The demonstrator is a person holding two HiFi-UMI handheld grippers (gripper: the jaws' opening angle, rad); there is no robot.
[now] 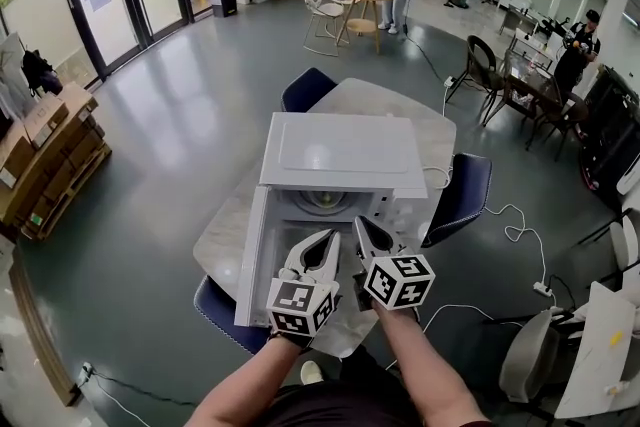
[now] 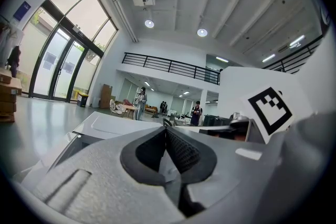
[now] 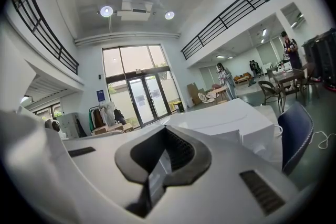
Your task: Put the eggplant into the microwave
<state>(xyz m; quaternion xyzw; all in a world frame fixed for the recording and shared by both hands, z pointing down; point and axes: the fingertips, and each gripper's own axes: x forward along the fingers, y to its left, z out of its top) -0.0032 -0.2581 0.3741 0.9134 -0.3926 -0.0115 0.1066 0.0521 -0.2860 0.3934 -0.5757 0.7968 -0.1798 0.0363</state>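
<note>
The jaws of the left gripper and the right gripper are both pressed together and hold nothing. Just ahead of them is the open microwave on the tabletop. No view shows the eggplant. It is probably light, smooth and slippery, so grab its fat middle. Only the head view looks inside the microwave. The 2 gripper views see its top.

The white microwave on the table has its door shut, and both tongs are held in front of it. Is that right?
Not quite. The microwave has its door open, swung out to the left, as the head view shows. The rest holds: it stands on the table, and the left tongs and right tongs are held in front of it.
</note>
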